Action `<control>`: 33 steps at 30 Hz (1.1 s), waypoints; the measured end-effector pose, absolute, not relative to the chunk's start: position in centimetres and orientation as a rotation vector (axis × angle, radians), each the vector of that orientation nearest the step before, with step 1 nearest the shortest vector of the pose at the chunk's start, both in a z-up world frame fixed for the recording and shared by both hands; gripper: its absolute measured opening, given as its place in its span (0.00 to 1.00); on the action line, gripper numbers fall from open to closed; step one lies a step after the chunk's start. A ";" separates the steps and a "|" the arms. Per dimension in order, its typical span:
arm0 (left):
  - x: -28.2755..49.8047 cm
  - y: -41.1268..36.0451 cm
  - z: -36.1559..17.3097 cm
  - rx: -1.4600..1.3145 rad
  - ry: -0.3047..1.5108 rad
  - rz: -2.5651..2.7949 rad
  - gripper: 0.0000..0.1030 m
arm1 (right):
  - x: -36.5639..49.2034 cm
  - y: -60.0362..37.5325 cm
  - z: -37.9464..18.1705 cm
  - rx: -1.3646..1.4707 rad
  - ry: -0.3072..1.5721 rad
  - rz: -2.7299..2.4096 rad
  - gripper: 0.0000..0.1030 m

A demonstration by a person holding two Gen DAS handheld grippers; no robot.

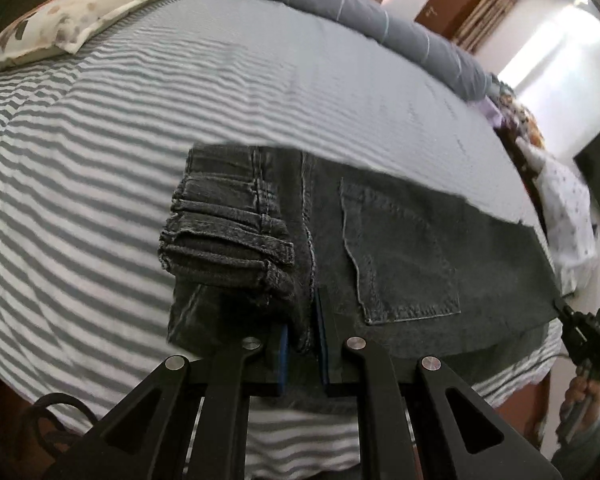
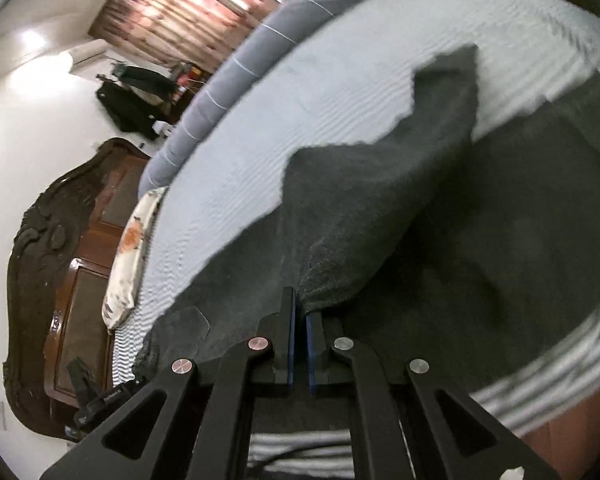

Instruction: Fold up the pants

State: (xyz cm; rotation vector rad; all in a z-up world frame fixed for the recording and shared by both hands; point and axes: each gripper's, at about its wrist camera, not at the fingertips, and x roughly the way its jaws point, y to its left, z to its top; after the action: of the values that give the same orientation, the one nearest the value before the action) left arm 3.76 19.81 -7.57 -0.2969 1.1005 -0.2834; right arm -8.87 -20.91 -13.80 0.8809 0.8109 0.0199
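Observation:
Dark grey jeans (image 1: 400,240) are held up over a bed with a grey-and-white striped sheet (image 1: 100,160). In the left wrist view my left gripper (image 1: 302,332) is shut on the bunched waistband, with belt loops to its left and a back pocket (image 1: 396,256) to its right. The jeans stretch right to my right gripper (image 1: 572,320), seen at the frame's right edge. In the right wrist view my right gripper (image 2: 300,312) is shut on a fold of the jeans (image 2: 380,208), which hang in front of it. My left gripper (image 2: 100,396) shows at the lower left there.
A floral pillow (image 1: 80,12) lies at the bed's far left and a rolled grey blanket (image 1: 340,4) lies along its far edge. A dark carved wooden headboard (image 2: 60,280) stands beyond the pillow. White walls and curtains lie beyond the bed.

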 end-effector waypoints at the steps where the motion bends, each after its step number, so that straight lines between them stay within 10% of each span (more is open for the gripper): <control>1: 3.4 19.8 -7.8 -0.295 1.110 -0.289 0.11 | -9.4 -20.9 -14.1 0.882 0.815 0.015 0.05; 15: 1.2 19.0 -10.1 -0.245 1.164 -0.322 0.12 | -9.8 -20.8 -15.3 0.880 0.851 -0.012 0.03; 26: -0.3 18.0 -8.3 -0.168 1.162 -0.264 0.43 | -8.6 -22.6 -17.6 1.057 0.831 0.078 0.05; 33: -4.2 14.0 -5.2 -0.028 1.047 -0.332 0.44 | -8.1 -22.9 -18.6 1.151 0.825 0.109 0.06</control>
State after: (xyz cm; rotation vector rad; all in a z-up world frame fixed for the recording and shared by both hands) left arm -4.16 14.04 -5.17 -0.0281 1.0472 -0.3319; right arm -8.09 -22.93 -18.63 1.1512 0.8248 0.1087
